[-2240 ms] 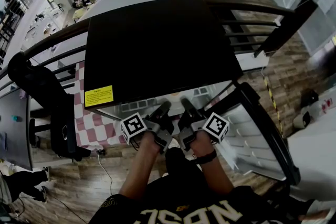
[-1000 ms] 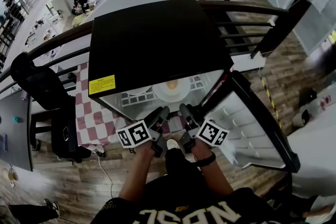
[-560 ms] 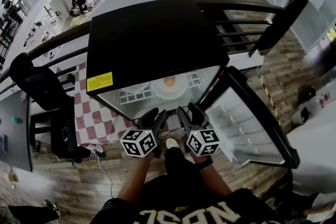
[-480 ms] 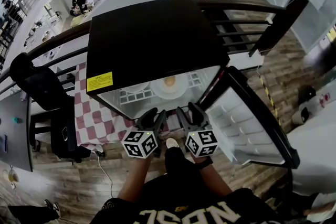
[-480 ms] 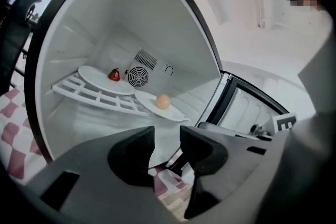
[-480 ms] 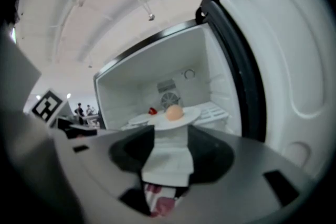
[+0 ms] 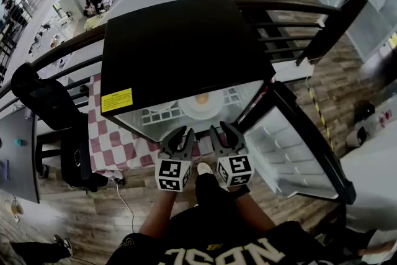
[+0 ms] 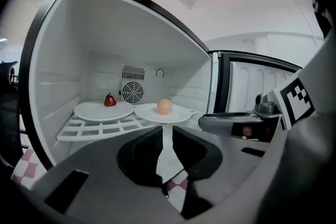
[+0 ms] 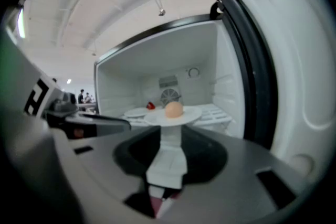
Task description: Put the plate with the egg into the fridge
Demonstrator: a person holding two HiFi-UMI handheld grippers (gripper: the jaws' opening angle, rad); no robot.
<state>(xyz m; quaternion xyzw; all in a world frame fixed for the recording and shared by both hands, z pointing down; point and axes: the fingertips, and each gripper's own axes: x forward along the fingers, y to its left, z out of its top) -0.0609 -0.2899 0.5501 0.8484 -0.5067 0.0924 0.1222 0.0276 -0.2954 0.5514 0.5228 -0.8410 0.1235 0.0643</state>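
Head view: plate (image 7: 201,105) with egg (image 7: 201,98) on fridge (image 7: 180,53) shelf, just right of second plate (image 7: 162,107). Left gripper (image 7: 181,136) and right gripper (image 7: 223,132) near, outside; jaws just narrowed, half-spread, pinching nothing. Placement judged done; next, likely door (image 7: 291,152) shut.

Fridge shelf (image 8: 100,128): white grid, ahead of L gripper (image 8: 166,131), well clear of it.
On shelf: 2 white plates side by side; rims close, can't tell if touching.
Egg plate (image 8: 184,113): straight ahead of gripper, egg (image 8: 164,106) approx. centred.
2nd plate (image 8: 94,112): ahead-left of gripper; small red item (image 8: 109,100) toward its back edge.
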